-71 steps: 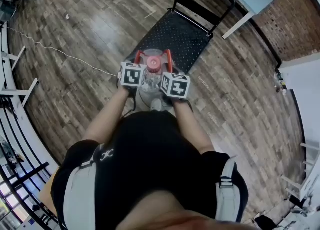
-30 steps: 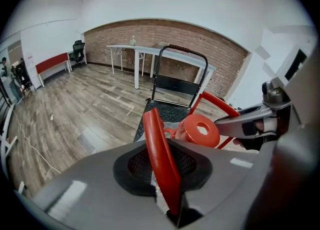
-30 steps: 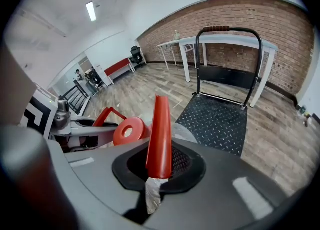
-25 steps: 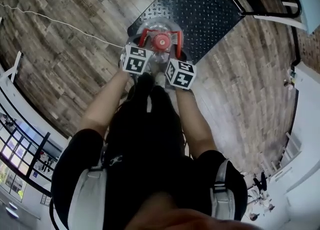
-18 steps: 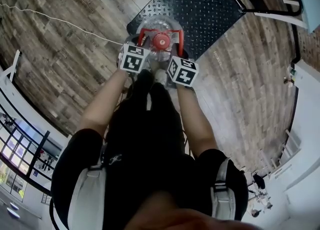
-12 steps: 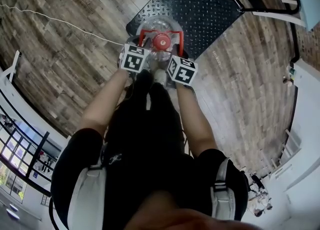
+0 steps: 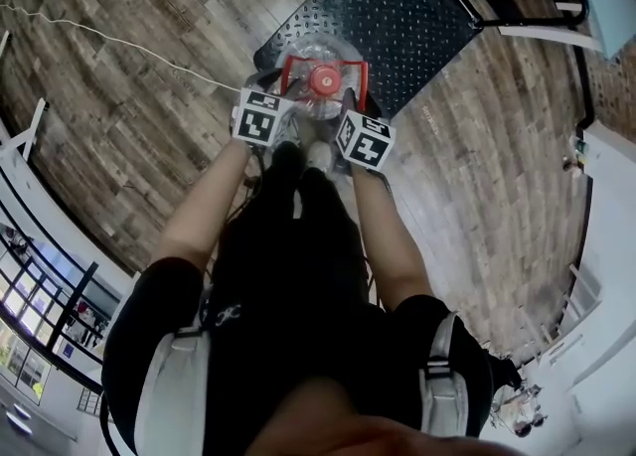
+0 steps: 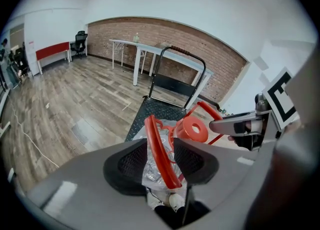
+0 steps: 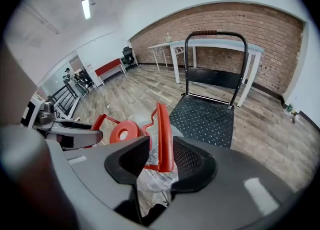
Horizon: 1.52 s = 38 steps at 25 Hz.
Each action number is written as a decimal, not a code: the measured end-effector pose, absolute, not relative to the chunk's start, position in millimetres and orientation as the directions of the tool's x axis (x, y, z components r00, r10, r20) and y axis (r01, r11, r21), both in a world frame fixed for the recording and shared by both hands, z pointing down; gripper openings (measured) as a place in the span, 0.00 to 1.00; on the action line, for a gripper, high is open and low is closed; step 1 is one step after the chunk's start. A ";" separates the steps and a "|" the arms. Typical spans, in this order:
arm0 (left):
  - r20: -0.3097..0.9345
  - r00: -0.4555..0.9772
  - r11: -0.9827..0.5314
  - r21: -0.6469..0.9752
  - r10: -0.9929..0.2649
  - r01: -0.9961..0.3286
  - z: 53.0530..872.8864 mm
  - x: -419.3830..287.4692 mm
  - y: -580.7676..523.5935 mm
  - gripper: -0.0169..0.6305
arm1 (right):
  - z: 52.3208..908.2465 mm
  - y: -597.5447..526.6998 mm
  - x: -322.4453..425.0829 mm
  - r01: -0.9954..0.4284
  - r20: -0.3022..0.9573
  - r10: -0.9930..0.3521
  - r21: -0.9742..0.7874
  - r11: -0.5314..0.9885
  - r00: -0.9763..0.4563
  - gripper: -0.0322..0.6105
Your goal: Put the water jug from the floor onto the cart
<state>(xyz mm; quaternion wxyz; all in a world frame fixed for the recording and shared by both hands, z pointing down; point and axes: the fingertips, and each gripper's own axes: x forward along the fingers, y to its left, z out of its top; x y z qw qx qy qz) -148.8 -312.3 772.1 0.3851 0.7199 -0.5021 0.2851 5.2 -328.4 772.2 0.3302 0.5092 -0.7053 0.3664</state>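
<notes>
Two tools: the left gripper [image 8: 161, 159] and right gripper [image 9: 161, 159] each straddle a red handle [image 8: 156, 146] of the water jug [image 7: 320, 51], jaws opening, pads off it. The jug stands at the near edge of the black cart [image 7: 397, 17]. Beyond is a white table [image 9: 220, 44].
</notes>
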 end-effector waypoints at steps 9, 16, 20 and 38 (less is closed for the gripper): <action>0.769 0.235 -0.105 0.216 -0.594 -0.971 724.1 -156.7 -306.5 0.14 | 728.6 -329.3 9.6 -0.949 0.787 -0.537 -0.199 0.246 -0.304 0.17; 0.754 0.142 -0.054 0.139 -0.641 -0.989 678.7 -158.2 -296.3 0.03 | 677.5 -326.3 12.9 -0.933 0.738 -0.575 -0.234 0.275 -0.354 0.07; 0.719 0.131 -0.056 0.127 -0.682 -0.990 643.7 -150.2 -296.0 0.03 | 639.0 -328.8 17.5 -0.926 0.677 -0.632 -0.267 0.266 -0.377 0.07; 0.509 0.105 -0.104 0.029 -0.855 -0.994 475.9 -120.2 -349.0 0.03 | 492.6 -366.1 9.3 -0.920 0.434 -0.811 -0.206 0.333 -0.391 0.07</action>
